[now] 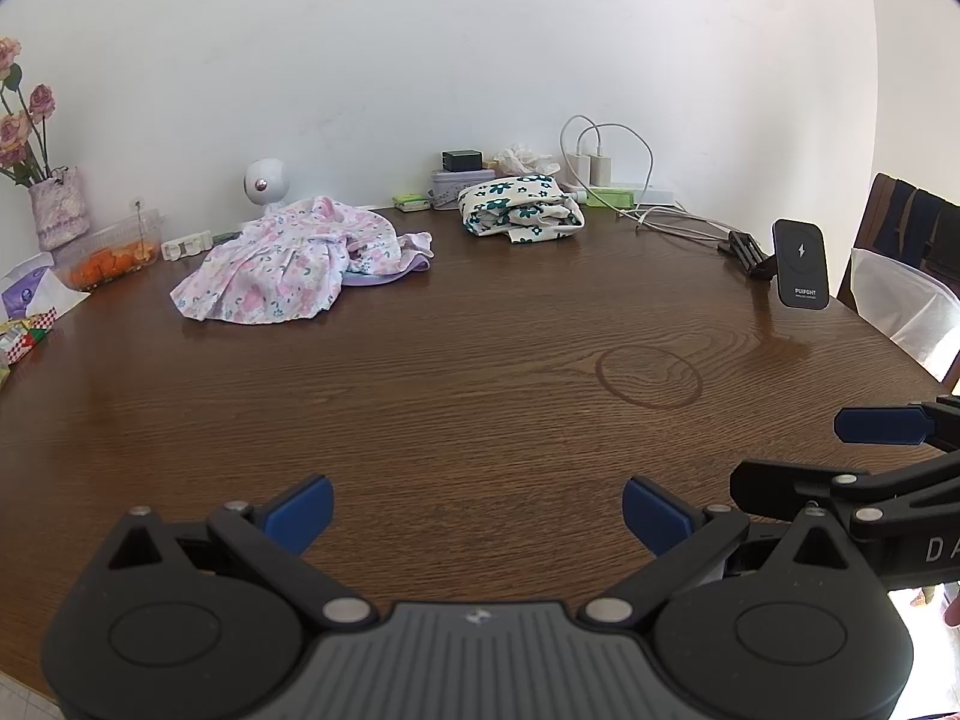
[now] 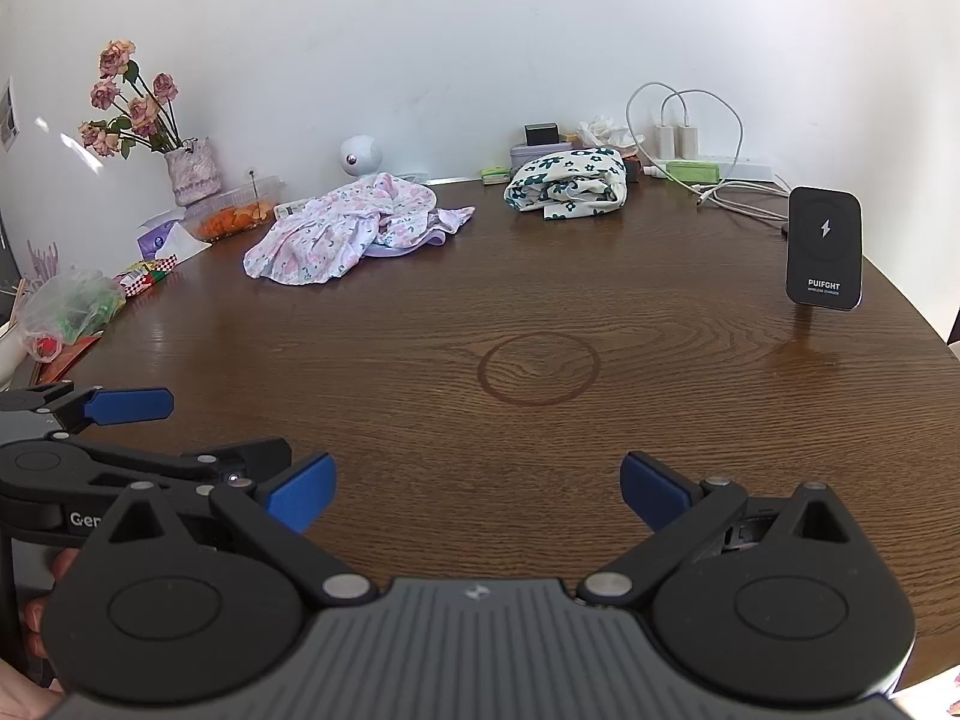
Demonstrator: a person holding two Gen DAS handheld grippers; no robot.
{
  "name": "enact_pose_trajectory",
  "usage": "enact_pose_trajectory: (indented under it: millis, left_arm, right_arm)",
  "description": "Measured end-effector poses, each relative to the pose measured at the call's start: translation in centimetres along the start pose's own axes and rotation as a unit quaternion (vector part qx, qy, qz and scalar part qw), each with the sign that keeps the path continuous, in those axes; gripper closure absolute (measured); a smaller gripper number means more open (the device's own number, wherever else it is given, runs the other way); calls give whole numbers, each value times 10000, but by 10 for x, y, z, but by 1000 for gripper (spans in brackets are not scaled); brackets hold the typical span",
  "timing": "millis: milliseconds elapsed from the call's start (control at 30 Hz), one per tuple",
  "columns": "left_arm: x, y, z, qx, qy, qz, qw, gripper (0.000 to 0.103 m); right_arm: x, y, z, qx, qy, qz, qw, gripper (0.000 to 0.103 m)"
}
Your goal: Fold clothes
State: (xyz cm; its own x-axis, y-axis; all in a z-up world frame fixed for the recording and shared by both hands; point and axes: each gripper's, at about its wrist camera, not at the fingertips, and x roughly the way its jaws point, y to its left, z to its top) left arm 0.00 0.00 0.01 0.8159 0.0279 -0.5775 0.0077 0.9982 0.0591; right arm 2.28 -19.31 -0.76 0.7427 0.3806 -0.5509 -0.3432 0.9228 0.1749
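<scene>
A crumpled pink floral garment lies on the far left of the brown wooden table; it also shows in the right wrist view. A bundled white garment with dark green flowers lies behind it to the right, also in the right wrist view. My left gripper is open and empty near the table's front edge. My right gripper is open and empty beside it; its fingers show at the right of the left wrist view.
A black wireless charger stand stands at the right. Chargers and white cables lie along the wall. A vase of dried roses, a container of orange food, snack packets and a small white camera are at the left.
</scene>
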Motion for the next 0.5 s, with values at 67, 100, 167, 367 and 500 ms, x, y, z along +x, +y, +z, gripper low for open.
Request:
enact_pose_trajectory:
  millis: [67,100,167,367,500]
  left_arm:
    - [0,0,0,0,-1,1,10000,0]
    - [0,0,0,0,-2,1,10000,0]
    - [-1,0,1,0,-4,2,10000,0]
    - [-3,2,1,-4,-18,-2,10000,0]
    - [-1,2,-1,-12,-13,-11,10000,0]
  right_arm:
    - [0,0,0,-1,-4,4,10000,0]
    - [0,-1,-1,-2,-6,7,10000,0]
    - [0,-1,-1,-4,-10,11,10000,0]
    - [1,-2,0,-8,-3,22,10000,0]
    - [2,0,0,-11,13,27,10000,0]
